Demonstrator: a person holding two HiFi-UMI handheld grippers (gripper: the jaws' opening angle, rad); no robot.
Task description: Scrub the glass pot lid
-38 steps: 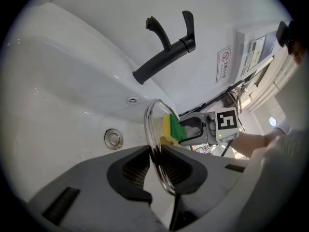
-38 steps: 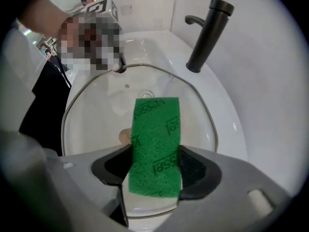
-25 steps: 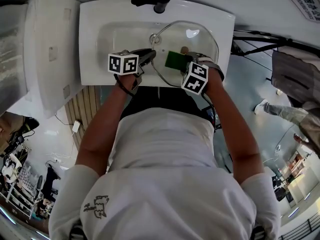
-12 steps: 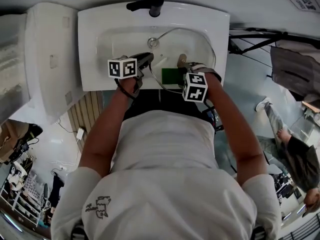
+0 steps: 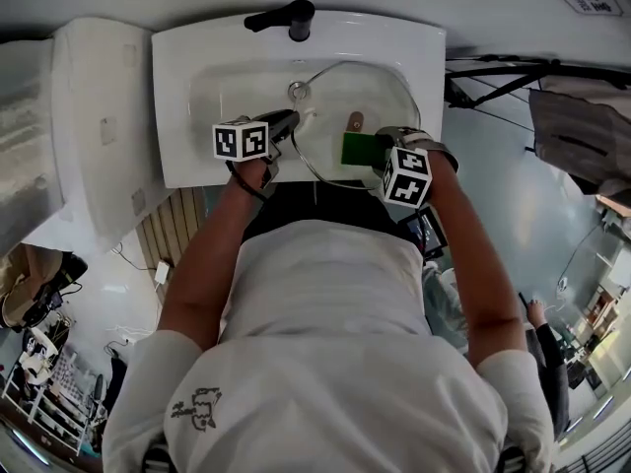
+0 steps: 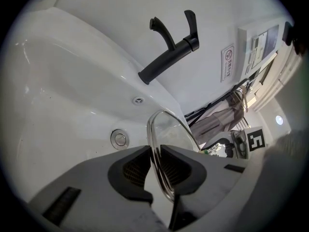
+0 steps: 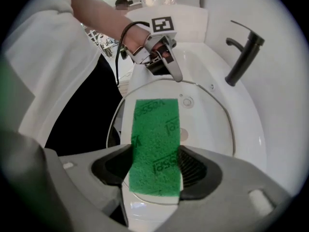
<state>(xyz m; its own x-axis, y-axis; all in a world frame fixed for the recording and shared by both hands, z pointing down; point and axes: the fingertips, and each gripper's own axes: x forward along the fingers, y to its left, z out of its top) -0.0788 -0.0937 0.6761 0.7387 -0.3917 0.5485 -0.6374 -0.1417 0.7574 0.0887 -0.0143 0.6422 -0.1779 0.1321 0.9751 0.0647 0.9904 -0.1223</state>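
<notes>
Head view gives us both bare forearms reaching forward from white short sleeves over a white sink (image 5: pixel 182 87), elbows spread and wrists drawn in toward each other. Our left gripper (image 5: pixel 288 122) slants shallowly down at the basin's middle. Our right gripper (image 5: pixel 373 152) tips steeply down just beside it, its marker cube turned up toward us.

The glass pot lid (image 5: pixel 385 92) is a clear round disc ringed by a thin bright metal band. It hangs over the right part of the glossy basin, below the matte black faucet (image 5: pixel 286 16). We cannot tell whether its far edge rests on the porcelain.

From the left gripper view, that band runs edge-on between the two dark ribbed pads. The jaws have just been closing and now pinch the rim from both faces, with the chrome drain (image 6: pixel 119 138) beyond.

In the right gripper view, the jaws clamp a flat green scouring pad (image 7: pixel 155 139), coarse and fibrous, printed with darker lettering. The pad sticks out past the pads over the near part of the glass. Whether it presses there we cannot tell.
</notes>
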